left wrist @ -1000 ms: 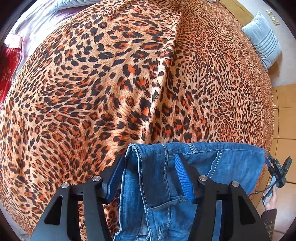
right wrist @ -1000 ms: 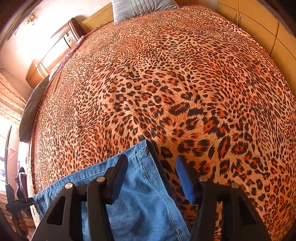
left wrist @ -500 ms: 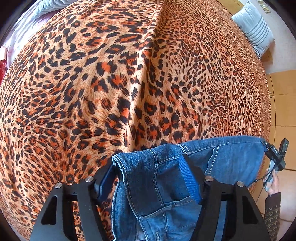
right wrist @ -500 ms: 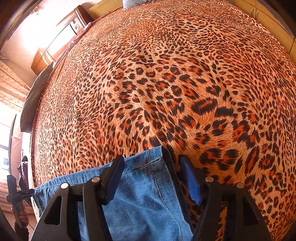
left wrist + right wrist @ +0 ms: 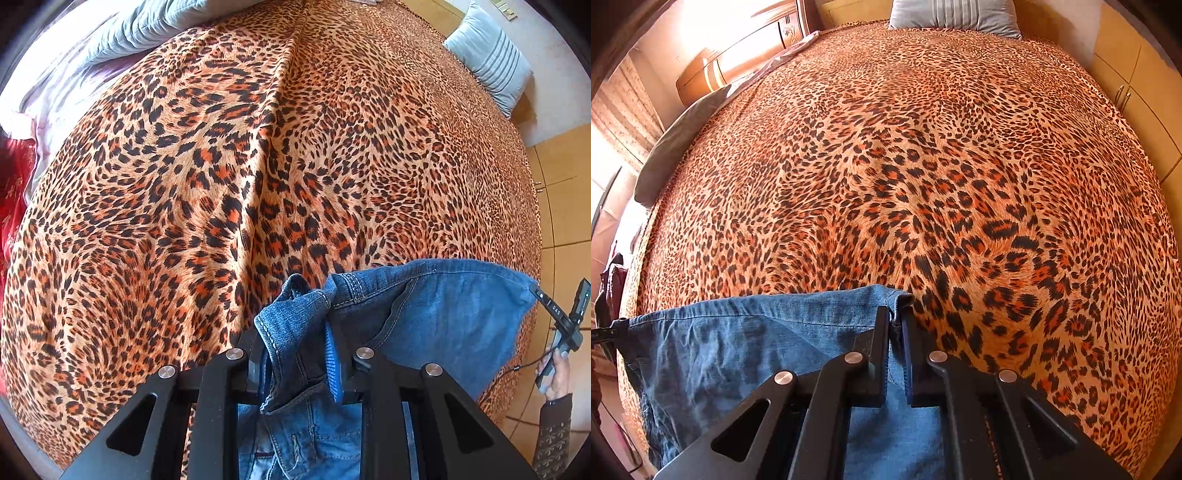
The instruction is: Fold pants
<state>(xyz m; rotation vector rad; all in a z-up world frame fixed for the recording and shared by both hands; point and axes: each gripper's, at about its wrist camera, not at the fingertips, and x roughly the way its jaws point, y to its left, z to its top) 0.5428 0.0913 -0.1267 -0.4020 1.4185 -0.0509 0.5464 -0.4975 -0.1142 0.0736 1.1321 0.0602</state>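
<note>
Blue denim pants lie at the near edge of the leopard-print bed. My left gripper is shut on the bunched waistband with its pocket seams, lifted a little off the cover. My right gripper is shut on the hem corner at the pants' other end. The denim stretches between the two grippers. The right gripper also shows in the left wrist view, held in a hand at the far right.
The leopard-print bedspread covers the whole bed. A striped grey pillow lies at the head. Grey and white bedding and a red cloth lie at the left. Wooden cabinets line the right side.
Both grippers closed on the pants: the left on the waistband, the right on the hem corner. Both views pulled back and up, and the gripped denim bunched.
</note>
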